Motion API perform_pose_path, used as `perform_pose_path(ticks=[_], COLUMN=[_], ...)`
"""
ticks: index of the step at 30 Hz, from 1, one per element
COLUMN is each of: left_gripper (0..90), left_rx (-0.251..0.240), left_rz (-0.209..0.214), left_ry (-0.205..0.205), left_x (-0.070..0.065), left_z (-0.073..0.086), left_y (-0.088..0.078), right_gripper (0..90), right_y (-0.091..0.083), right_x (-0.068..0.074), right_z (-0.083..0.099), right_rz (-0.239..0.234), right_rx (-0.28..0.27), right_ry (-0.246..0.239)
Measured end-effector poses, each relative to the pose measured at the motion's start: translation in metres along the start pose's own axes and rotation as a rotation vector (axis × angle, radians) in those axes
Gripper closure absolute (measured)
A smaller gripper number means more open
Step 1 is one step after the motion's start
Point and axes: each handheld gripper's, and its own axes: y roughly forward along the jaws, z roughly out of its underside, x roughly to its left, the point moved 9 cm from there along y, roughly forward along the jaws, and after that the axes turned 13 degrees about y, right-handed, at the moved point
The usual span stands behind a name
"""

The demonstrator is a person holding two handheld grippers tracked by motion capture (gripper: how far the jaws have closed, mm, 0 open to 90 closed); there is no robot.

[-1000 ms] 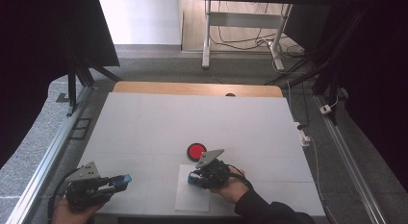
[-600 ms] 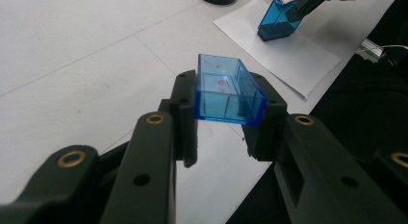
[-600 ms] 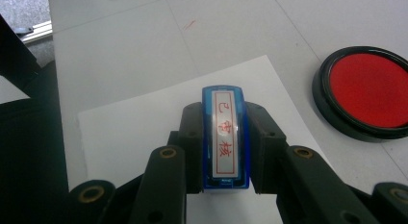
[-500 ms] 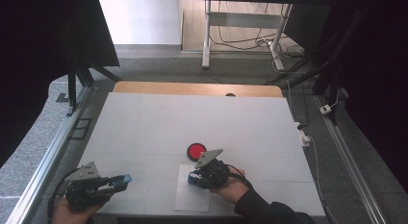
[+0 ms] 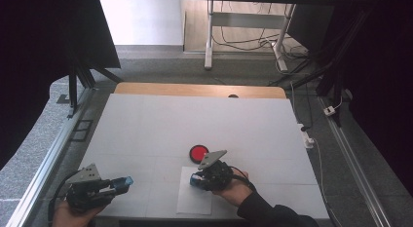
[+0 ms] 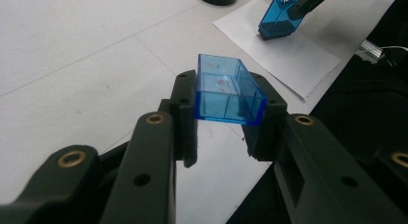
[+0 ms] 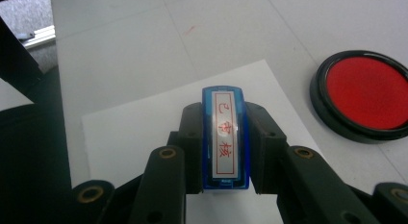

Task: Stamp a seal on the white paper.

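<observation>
White tabletop; right gripper (image 5: 195,180) pinches blue stamp (image 7: 225,138) down on paper sheet (image 5: 195,200), lower centre, beside red ink pad (image 5: 198,152). Left gripper (image 5: 127,181), lower left, clamps stamp's cap (image 6: 226,89) aside.

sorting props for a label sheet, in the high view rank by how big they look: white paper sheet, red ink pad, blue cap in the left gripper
1. white paper sheet, clearly largest.
2. red ink pad.
3. blue cap; it looks close to the pad in size, so their order is unsure.

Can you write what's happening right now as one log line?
left hand-held gripper: holds stamp cap | right hand-held gripper: presses stamp on paper
</observation>
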Motion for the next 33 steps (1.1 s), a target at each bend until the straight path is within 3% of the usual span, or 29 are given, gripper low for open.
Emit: perform_pose_path(ticks=[7, 18, 33], left_gripper=[68.2, 68.2, 68.1], left_rx=[-0.001, 0.002, 0.001], left_rz=[0.001, 0.003, 0.005], left_ry=[-0.004, -0.003, 0.005], left_x=[0.0, 0.0, -0.001], left_z=[0.0, 0.0, 0.0], left_y=[0.0, 0.0, 0.0], right_gripper=[71.5, 71.5, 71.6], right_y=[-0.011, -0.03, -0.055], right_x=[0.0, 0.002, 0.007], right_z=[-0.007, -0.016, -0.03], right_rz=[-0.017, -0.043, -0.077], right_rx=[-0.052, -0.111, -0.214], right_ry=[0.018, -0.008, 0.017])
